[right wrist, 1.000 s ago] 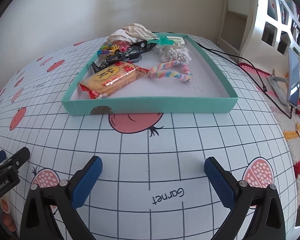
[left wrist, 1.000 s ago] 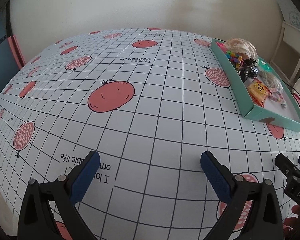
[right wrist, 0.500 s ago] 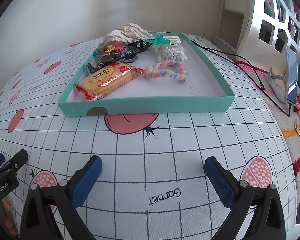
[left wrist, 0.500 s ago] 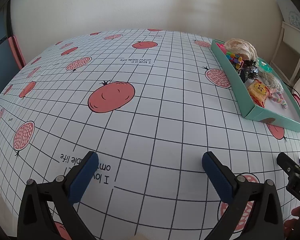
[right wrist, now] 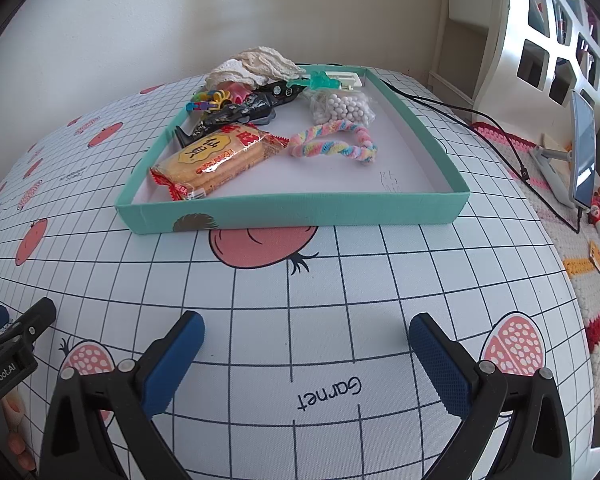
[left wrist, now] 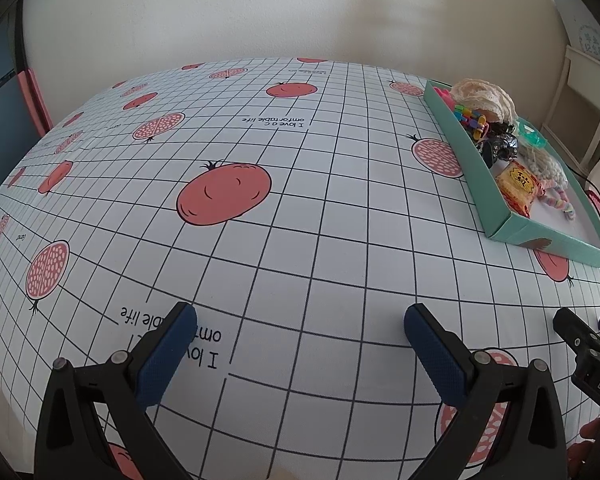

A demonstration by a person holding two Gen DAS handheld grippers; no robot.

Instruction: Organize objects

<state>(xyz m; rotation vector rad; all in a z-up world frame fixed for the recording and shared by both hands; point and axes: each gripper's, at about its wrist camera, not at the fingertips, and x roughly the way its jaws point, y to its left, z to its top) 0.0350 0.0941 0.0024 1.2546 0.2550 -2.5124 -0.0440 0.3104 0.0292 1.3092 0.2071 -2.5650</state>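
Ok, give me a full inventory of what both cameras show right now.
tray: one, teal, on the tablecloth ahead of the right hand-held gripper
biscuit packet: one, orange-red, tray's near left
twisted rope: one, pastel, tray's middle
white beads bag: one, clear, behind the rope
black wrapper: one, behind the packet
lace cloth: one, cream, far left corner
colourful clips: a cluster, far left
tablecloth: one, white grid with red fruit
phone on stand: one, off the table, right
left hand-held gripper: open, empty
right hand-held gripper: open, empty
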